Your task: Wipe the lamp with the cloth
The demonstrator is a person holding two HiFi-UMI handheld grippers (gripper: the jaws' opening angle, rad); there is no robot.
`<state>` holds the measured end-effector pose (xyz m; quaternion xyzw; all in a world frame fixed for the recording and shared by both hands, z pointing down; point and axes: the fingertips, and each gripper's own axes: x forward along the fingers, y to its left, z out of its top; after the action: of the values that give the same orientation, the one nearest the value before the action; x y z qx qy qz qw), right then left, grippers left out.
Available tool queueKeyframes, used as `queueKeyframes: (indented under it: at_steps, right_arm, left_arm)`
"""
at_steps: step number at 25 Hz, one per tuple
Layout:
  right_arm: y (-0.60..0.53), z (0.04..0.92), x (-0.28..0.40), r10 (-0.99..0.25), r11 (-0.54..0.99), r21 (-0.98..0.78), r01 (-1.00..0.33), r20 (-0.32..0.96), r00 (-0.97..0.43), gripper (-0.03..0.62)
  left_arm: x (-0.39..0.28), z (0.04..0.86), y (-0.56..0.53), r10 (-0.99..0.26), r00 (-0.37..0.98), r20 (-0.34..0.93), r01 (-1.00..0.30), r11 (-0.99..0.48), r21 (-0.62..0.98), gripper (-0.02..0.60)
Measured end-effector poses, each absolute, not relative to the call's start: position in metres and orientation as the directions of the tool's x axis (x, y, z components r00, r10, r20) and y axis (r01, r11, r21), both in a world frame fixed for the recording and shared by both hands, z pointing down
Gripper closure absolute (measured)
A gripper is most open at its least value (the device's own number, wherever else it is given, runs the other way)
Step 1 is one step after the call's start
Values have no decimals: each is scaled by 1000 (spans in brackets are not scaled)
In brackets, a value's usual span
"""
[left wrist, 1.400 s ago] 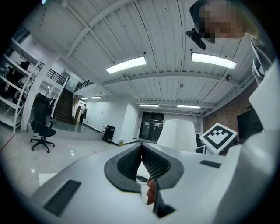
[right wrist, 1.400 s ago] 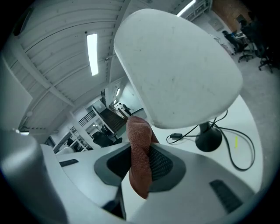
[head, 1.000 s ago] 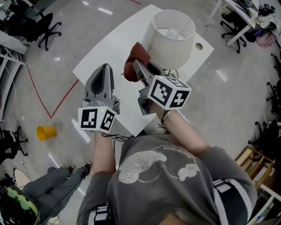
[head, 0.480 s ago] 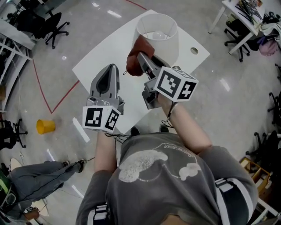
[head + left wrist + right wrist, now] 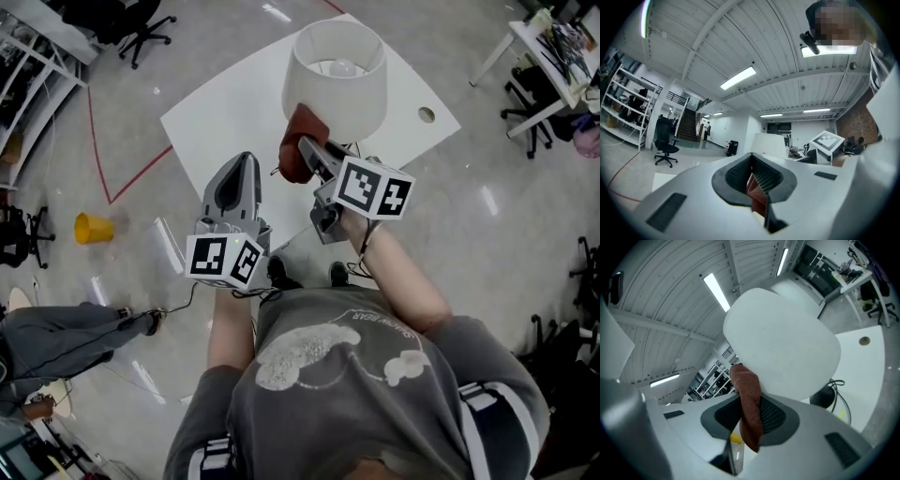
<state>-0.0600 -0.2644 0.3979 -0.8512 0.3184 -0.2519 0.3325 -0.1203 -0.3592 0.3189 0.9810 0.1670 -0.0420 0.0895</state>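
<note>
- Holds the red cloth (image 5: 293, 161) clamped tight in the jaws of the right gripper (image 5: 304, 142).
- Presses the cloth on the side of the lamp (image 5: 335, 75) (low down, touching the white shade by its bottom edge).
- Has the left gripper (image 5: 246, 160) up beside the right one, near the lamp but apart from it, jaws together with nothing clamped; only a bit of red shows past them.
- Stands over a white table (image 5: 225, 112), with the lamp upright on it and a black cord (image 5: 840, 389) under the shade.
- Shows a yellow cup (image 5: 92, 228) on the floor, well apart from the table.
</note>
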Motion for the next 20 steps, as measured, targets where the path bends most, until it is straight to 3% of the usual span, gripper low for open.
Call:
queueKeyframes:
  at_steps: [10,20]
  right_arm:
    - [-231,450,-86,-733,-612,-696,-375,322,599,503]
    - [-220,337,-75,-676,-715,-383,-585,169,717,503]
  left_arm:
    - [-147,360,-341,269,962,-46,273,-933,235,574]
    - [-119,290,-341,378,910,-170,407,-894,188,574]
